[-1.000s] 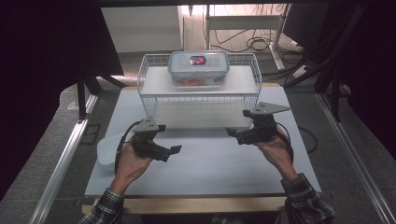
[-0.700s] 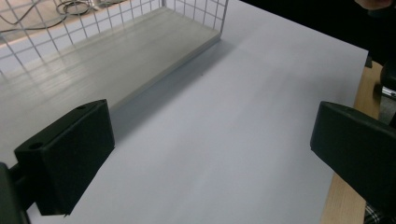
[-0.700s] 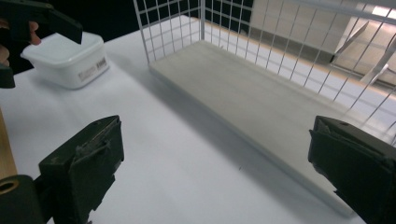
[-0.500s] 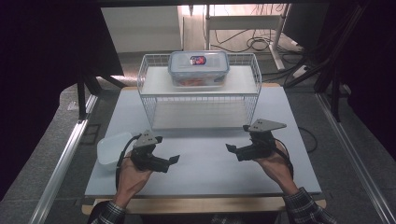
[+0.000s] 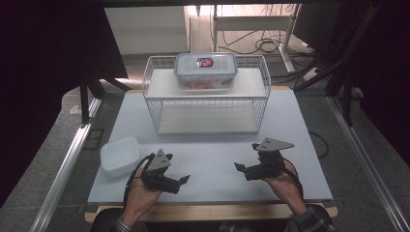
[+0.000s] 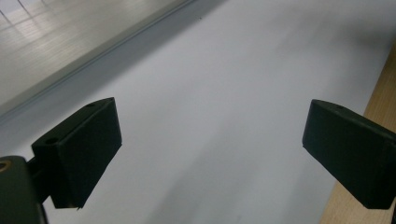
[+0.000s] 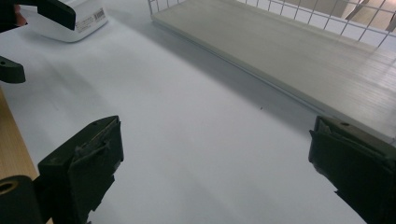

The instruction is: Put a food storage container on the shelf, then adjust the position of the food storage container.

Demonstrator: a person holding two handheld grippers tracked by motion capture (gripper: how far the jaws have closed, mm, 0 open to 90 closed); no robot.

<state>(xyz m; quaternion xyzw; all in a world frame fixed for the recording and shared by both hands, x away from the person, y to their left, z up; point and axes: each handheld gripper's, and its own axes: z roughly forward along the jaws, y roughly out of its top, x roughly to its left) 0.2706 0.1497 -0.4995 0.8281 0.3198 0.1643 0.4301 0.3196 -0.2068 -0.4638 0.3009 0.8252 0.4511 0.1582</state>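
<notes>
My left gripper (image 5: 183, 181) rests low over the white table (image 5: 212, 159) near its front edge, jaws pointing right and wide apart with nothing between them (image 6: 210, 154). My right gripper (image 5: 239, 167) faces it from the right, also open and empty (image 7: 215, 163). A clear lidded food container (image 5: 205, 70) with a red label sits on top of the white wire rack (image 5: 208, 99) at the back. A white empty tub (image 5: 119, 154) lies at the front left beside my left hand, and its corner is visible in the right gripper view (image 7: 77, 21).
The rack's lower shelf (image 7: 289, 56) is a pale board open to the front. A wooden strip (image 5: 212, 211) edges the table's near side. Metal rails (image 5: 63, 169) run along both sides, and cables (image 5: 263, 46) lie on the floor behind.
Both grippers have pulled back from near the rack toward the table's front edge and dropped lower. Their jaws stay open.
</notes>
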